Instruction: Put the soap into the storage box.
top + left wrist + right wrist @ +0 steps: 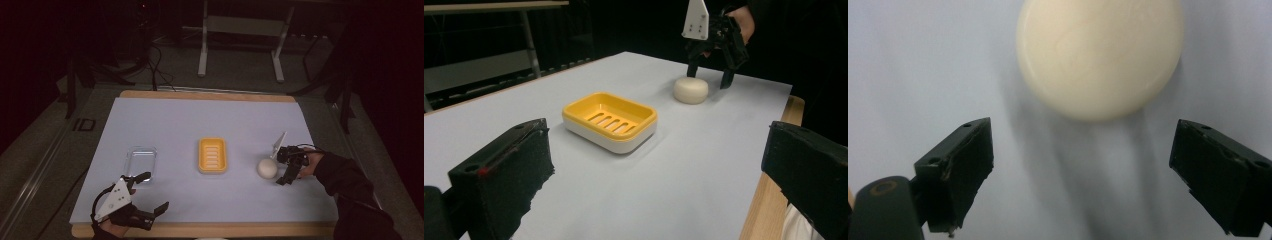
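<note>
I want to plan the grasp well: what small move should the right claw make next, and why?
Probably ease the right claw forward and down until its open jaws stand on both sides of the soap. The soap lies on the table just beyond the jaw tips, not yet between them.

The high view is dim, its surroundings falling to near black from nine round through twelve to three o'clock, while the pale table (210, 120) alone catches soft light. In the right gripper view the soap (1099, 55) is softly blurred, and smeared grey shadows trail from it towards six o'clock. The left gripper view is brighter and sharper at centre, though its near jaws are out of focus.
</note>
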`<state>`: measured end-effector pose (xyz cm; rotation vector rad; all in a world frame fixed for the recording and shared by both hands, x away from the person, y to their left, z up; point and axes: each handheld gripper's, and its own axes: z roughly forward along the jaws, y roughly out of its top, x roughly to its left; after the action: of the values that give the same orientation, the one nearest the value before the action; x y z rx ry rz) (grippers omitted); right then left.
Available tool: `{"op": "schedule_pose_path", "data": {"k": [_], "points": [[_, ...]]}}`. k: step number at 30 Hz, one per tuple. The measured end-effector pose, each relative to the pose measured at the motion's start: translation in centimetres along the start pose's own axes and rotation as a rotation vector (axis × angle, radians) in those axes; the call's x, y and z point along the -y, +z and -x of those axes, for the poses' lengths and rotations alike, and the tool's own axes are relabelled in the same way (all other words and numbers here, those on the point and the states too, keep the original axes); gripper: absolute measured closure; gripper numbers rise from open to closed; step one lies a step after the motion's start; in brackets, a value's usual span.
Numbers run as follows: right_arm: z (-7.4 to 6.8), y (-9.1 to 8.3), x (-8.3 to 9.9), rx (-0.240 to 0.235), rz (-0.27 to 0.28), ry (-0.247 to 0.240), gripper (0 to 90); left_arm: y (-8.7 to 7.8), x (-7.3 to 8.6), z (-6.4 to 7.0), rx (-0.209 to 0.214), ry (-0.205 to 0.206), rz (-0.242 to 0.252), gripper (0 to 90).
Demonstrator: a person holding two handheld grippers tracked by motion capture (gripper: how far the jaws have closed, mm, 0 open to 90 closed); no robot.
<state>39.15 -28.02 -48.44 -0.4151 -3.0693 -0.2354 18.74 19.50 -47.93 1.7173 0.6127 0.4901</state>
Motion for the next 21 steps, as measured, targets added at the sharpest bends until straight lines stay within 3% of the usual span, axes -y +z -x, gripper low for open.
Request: {"op": "schedule_pose_path", "data": {"k": [4, 21], "points": [[0.1, 0.3, -0.4, -0.004, 0.035, -0.003, 13.5, 0.0, 0.0, 0.0, 0.000, -0.001, -0.001, 0.1], [0.1, 1.7, -1.6, 0.010, 0.086, -0.064, 15.7, 0.0, 0.0, 0.0, 0.006, 0.001, -0.003, 0.1]]}}
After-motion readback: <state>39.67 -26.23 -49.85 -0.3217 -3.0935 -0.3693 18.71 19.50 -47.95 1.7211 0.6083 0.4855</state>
